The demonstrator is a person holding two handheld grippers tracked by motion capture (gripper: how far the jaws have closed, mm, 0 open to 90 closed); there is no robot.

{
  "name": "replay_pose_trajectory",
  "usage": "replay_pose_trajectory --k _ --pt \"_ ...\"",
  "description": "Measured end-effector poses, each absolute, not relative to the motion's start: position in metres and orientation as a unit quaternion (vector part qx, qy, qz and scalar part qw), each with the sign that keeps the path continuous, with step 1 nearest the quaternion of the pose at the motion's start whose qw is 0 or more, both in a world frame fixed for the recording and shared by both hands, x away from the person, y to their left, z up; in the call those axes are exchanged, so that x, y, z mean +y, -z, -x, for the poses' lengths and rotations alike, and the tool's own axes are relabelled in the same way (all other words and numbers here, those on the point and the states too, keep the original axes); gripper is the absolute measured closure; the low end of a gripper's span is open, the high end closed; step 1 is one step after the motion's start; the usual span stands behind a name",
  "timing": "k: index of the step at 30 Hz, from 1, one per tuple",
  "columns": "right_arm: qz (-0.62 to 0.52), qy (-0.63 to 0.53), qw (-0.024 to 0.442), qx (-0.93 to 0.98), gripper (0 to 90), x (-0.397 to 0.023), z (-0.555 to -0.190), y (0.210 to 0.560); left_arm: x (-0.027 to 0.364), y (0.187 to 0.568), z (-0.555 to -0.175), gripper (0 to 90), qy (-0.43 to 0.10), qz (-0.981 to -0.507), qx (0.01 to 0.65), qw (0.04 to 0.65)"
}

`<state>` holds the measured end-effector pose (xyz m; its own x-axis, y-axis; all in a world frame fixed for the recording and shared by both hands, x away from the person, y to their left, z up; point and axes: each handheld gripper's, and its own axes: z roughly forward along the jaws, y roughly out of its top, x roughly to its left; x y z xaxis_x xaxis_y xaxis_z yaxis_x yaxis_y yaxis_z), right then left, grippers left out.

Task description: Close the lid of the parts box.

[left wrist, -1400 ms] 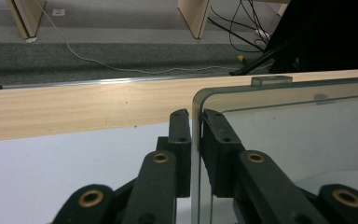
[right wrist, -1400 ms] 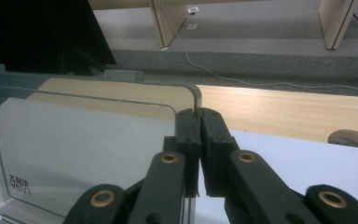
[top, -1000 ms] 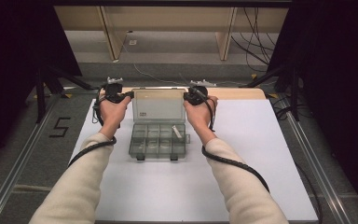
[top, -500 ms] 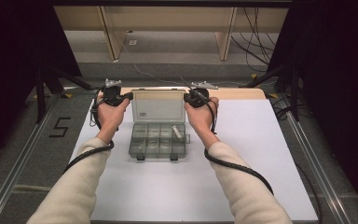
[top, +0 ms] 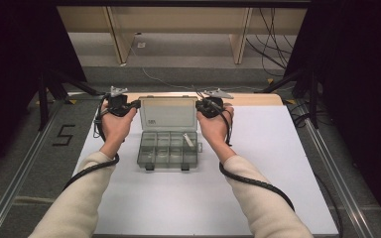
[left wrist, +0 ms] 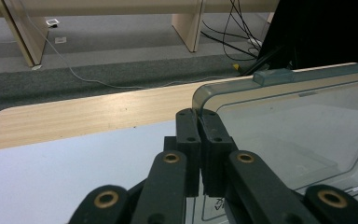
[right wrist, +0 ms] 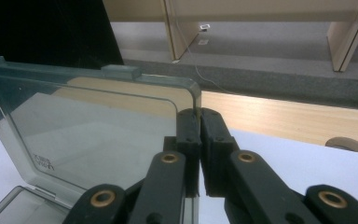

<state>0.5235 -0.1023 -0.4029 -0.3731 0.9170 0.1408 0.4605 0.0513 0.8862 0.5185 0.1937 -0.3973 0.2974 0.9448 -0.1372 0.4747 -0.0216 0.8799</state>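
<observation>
Table [top: 258,188], white top, wooden strip along the far edge. Clear plastic box [top: 168,148] at centre, slightly far of the middle, tray flat with divided compartments, small pale part in a right-hand compartment, too small to identify. Lid [top: 167,115] open, standing up from the far side of the tray, hinge along its near edge, latch tabs on its top edge.

Step in hand, by judgement: lid held at both side edges, either finishing opening or about to swing shut. Next move probably calls for both hands tipping together at the same rate, keeping the pinch light so the lid does not twist on the hinge or drag the tray.

Left hand-held gripper [left wrist: 199,116] at the left upper corner of the lid, jaws pressed together pinching the lid's edge. Right hand-held gripper [right wrist: 198,115] at the right upper corner, jaws likewise squeezed on the lid's edge. Lid between the two, touching both; tray just near of both hands.
</observation>
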Motion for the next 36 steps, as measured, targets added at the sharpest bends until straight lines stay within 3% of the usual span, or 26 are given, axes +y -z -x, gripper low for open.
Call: replay_pose_trajectory --k 36 --pt "-0.484 -0.484 0.255 0.683 88.1 -0.105 -0.501 0.404 0.195 0.398 -0.496 87.3 -0.279 -0.672 0.51 0.459"
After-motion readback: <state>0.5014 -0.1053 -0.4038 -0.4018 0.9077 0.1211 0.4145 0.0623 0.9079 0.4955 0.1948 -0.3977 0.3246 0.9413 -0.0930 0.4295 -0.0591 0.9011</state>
